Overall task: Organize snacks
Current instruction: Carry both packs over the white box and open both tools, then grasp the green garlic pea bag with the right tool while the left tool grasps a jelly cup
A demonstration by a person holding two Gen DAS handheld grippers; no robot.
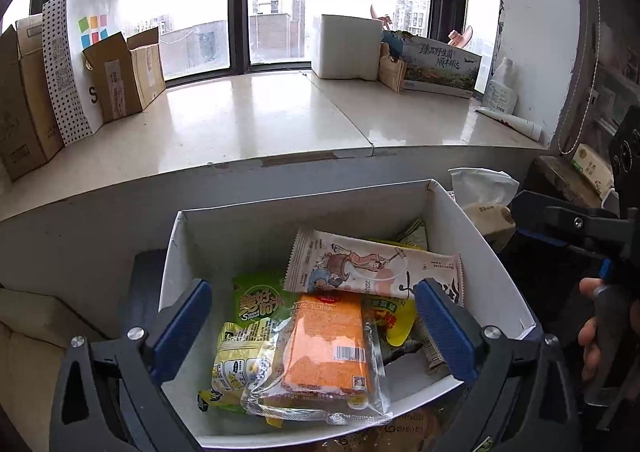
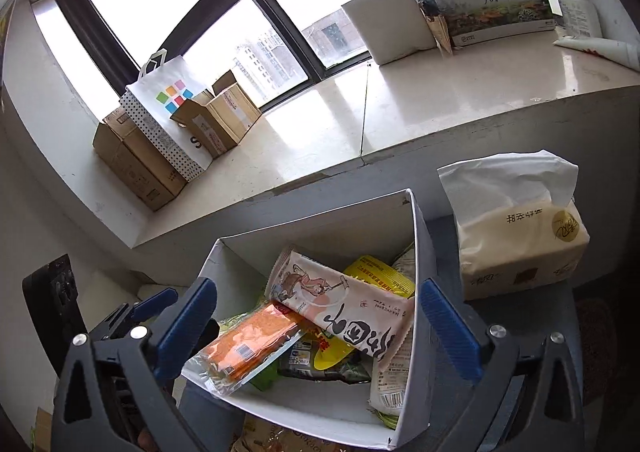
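A: Both spread wide, nothing between them. The left gripper (image 1: 314,326) and right gripper (image 2: 318,326) hover over the white box (image 1: 472,236), where the snacks lie heaped.

B: And the orange packet (image 1: 328,344)?

A: On top. Light, crinkly, slippery film (probably crushable inside), so I'd pinch the sealed end, gently.

white box (image 1: 472,236) stuffed with an orange snack pack (image 1: 332,344), a green bag (image 1: 256,300), plus a polka-dot shopping bag (image 1: 60,64) behind
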